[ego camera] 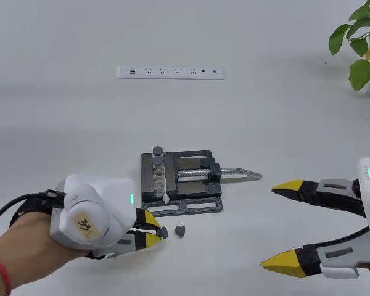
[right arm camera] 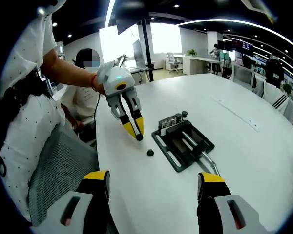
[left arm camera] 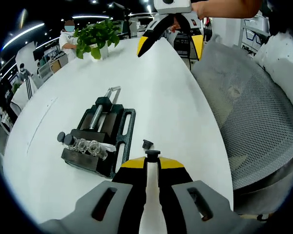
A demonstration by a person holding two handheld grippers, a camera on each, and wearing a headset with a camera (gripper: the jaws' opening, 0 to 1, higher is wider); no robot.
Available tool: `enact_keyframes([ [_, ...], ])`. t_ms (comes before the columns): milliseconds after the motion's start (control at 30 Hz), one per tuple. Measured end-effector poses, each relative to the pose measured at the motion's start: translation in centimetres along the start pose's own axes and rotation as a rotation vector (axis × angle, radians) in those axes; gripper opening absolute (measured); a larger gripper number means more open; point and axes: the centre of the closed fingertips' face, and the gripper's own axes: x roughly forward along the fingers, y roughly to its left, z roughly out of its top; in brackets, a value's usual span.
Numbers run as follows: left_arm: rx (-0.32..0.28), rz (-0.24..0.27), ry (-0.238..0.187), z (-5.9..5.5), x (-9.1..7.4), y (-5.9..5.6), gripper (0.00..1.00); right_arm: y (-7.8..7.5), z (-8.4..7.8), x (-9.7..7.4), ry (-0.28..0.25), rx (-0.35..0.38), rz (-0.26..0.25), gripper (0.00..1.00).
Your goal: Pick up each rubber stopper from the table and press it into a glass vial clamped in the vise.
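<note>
1. Bright, even overhead light is washing the white surface (ego camera: pixel 265 123) in the head view and flattening its texture.
2. The vise (ego camera: pixel 182 179) is casting only a faint, soft shadow.
3. A ceiling light strip (left arm camera: pixel 90 16) is glaring against the dim room in the left gripper view.
4. Fisheye distortion is curving the surface's edges in both gripper views.
5. Detail is softening towards the picture borders.
</note>
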Motion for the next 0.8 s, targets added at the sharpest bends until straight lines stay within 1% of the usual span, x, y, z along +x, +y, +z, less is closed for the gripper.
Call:
enact_keyframes([
  [33, -0.023, 0.008, -0.017, 0.6, -0.4, -0.1, 0.04, 0.1, 0.6, 0.2, -0.008, -0.011, 0.006, 0.71],
  [133, -0.055, 0.020, -0.052, 2.0, -1.4, -0.3, 0.04, 0.2, 1.8, 0.5, -0.014, -0.042, 0.018, 0.69],
  [167, -0.060, 0.021, -0.059, 2.4, -1.7, -0.4, 0.04, 0.2, 2.2, 0.6, -0.018, -0.049, 0.021, 0.69],
  [200, -0.079, 0.021, -0.072, 2.9, -2.1, -0.5, 0.04, 0.3, 2.8, 0.8, -0.025, -0.052, 0.031, 0.67],
  [267, -0.092, 0.019, -0.076, 3.5, -2.5, -0.7, 0.04, 0.4, 3.6, 1.0, -0.030, -0.063, 0.041, 0.65],
  [333, -0.104, 0.022, -0.077, 4.3, -3.1, -0.9, 0.04, 0.7, 4.7, 1.3, -0.045, -0.085, 0.057, 0.62],
  [367, -0.113, 0.019, -0.079, 4.9, -3.4, -1.2, 0.04, 1.0, 5.4, 1.5, -0.052, -0.093, 0.068, 0.60],
  [400, -0.126, 0.014, -0.078, 5.3, -3.6, -1.3, 0.04, 1.1, 5.8, 1.7, -0.055, -0.100, 0.075, 0.58],
  [467, -0.126, 0.016, -0.081, 5.7, -3.7, -1.4, 0.04, 1.6, 7.0, 2.0, -0.072, -0.117, 0.097, 0.55],
  [500, -0.125, 0.014, -0.083, 5.9, -3.8, -1.5, 0.04, 1.8, 7.4, 2.1, -0.075, -0.117, 0.105, 0.52],
  [533, -0.132, 0.006, -0.086, 6.4, -4.0, -1.6, 0.04, 2.2, 7.9, 2.2, -0.078, -0.117, 0.122, 0.51],
  [600, -0.132, -0.002, -0.091, 7.0, -4.3, -1.8, 0.04, 2.7, 8.5, 2.4, -0.075, -0.133, 0.143, 0.46],
  [633, -0.127, -0.006, -0.091, 7.5, -4.6, -1.9, 0.04, 3.1, 8.8, 2.6, -0.070, -0.164, 0.161, 0.43],
  [700, -0.115, -0.015, -0.089, 8.0, -4.7, -2.2, 0.04, 3.6, 9.1, 2.7, -0.055, -0.169, 0.188, 0.35],
  [767, -0.104, -0.022, -0.090, 8.2, -5.0, -2.1, 0.04, 4.0, 9.4, 2.8, -0.045, -0.172, 0.210, 0.31],
  [800, -0.097, -0.023, -0.088, 8.3, -5.2, -2.1, 0.04, 4.4, 9.6, 2.9, -0.043, -0.190, 0.230, 0.29],
])
